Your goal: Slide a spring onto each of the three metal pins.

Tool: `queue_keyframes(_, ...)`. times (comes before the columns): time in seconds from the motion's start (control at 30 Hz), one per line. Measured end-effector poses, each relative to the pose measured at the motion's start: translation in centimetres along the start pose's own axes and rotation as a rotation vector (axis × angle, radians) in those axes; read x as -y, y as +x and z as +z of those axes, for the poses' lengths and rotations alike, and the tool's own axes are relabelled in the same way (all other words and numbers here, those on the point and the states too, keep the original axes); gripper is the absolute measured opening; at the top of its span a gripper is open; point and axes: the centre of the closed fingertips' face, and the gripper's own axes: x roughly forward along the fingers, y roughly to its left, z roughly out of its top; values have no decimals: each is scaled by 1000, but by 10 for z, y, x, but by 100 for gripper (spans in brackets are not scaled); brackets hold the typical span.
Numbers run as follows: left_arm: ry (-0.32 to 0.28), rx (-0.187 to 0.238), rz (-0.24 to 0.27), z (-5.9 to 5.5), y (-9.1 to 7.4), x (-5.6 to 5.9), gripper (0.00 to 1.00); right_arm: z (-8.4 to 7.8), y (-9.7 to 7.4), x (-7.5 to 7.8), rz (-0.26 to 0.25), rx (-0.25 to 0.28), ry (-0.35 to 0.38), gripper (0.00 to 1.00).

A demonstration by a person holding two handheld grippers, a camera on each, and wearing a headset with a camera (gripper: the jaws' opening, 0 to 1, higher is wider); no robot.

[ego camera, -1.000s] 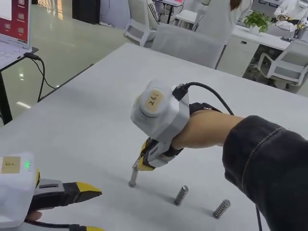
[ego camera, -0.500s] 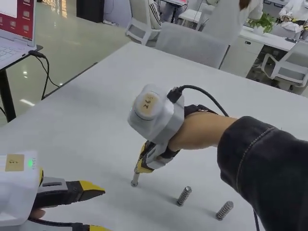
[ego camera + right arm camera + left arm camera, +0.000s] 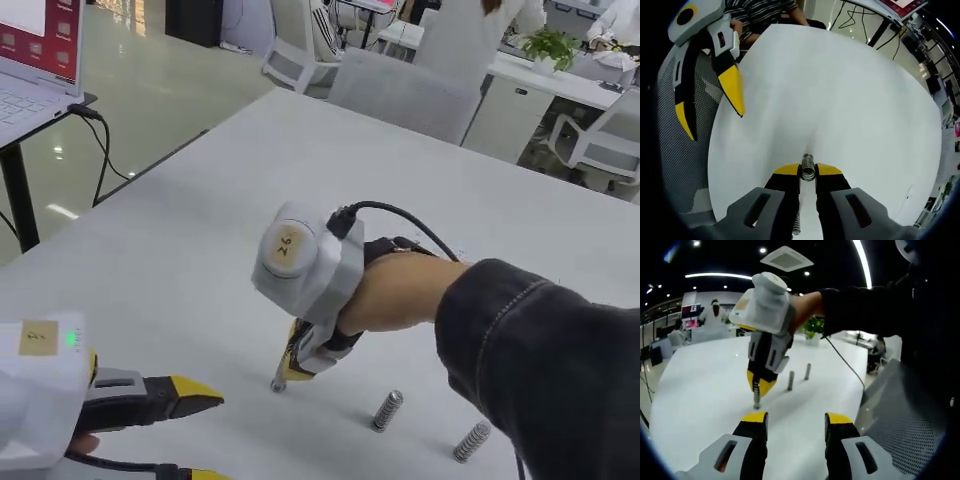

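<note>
My right gripper (image 3: 290, 367) (image 3: 808, 170) is shut on a small metal spring (image 3: 808, 167) (image 3: 756, 389). It holds the spring upright over the leftmost pin (image 3: 278, 384) (image 3: 756, 403), whose base shows just under the yellow tips. To the right, two more pins (image 3: 387, 410) (image 3: 472, 441) stand on the white table (image 3: 200, 230), each with a spring around it. My left gripper (image 3: 203, 438) (image 3: 797, 419) rests low at the near left, open and holding nothing, pointing at the work.
A laptop (image 3: 35, 50) sits on a stand off the table's left edge, with a cable (image 3: 95, 140) hanging from it. Office chairs (image 3: 400, 90) stand beyond the far edge. The tabletop stretches bare behind the pins.
My right gripper has come down with the spring, so less of the leftmost pin shows below its tips. The left gripper has held still; the head camera has shifted slightly.
</note>
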Motion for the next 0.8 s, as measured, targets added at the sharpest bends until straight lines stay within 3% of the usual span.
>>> queue_keyframes(0.43, 0, -4, -2, 0, 0, 1, 39, -4, 14, -8, 18, -15, 11, 8)
queue_keyframes(0.8, -1, -11, -4, -2, 0, 1, 39, -4, 18, -10, 22, 5, 32, 9)
